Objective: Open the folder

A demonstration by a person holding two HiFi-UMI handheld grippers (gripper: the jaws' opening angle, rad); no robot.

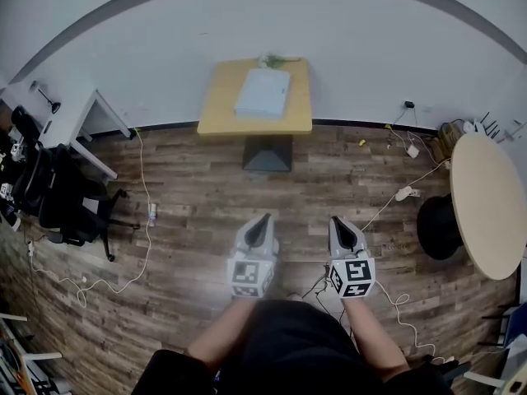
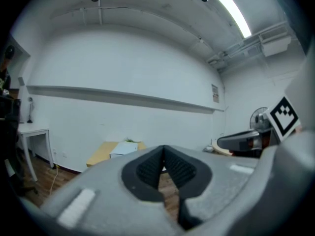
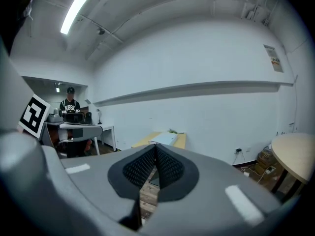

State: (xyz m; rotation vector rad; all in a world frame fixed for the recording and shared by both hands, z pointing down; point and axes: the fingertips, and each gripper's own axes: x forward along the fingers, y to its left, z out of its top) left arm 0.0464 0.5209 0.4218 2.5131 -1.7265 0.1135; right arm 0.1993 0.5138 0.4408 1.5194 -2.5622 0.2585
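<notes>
While both grippers hang level at the person's waist, the folder lies well apart from them, straight ahead across bare wood floor, flat on a small yellow table pushed against the wall. It sits almost in line with the left gripper, so that one has the slightly more direct path; the right gripper would have to angle inward. The pale folder seems to run its longer side away toward the wall, with a short edge facing the person, though that is hard to confirm from this far off. The fingers of each gripper are pressed together with nothing between them.

The approach looks open: cables trail on the floor to the left and right of the path, an office chair stands off to the left, and a round table to the right. The table's near edge is free, while its far edge meets the wall, so any lifting of the cover probably has to start from the near or side edges.
</notes>
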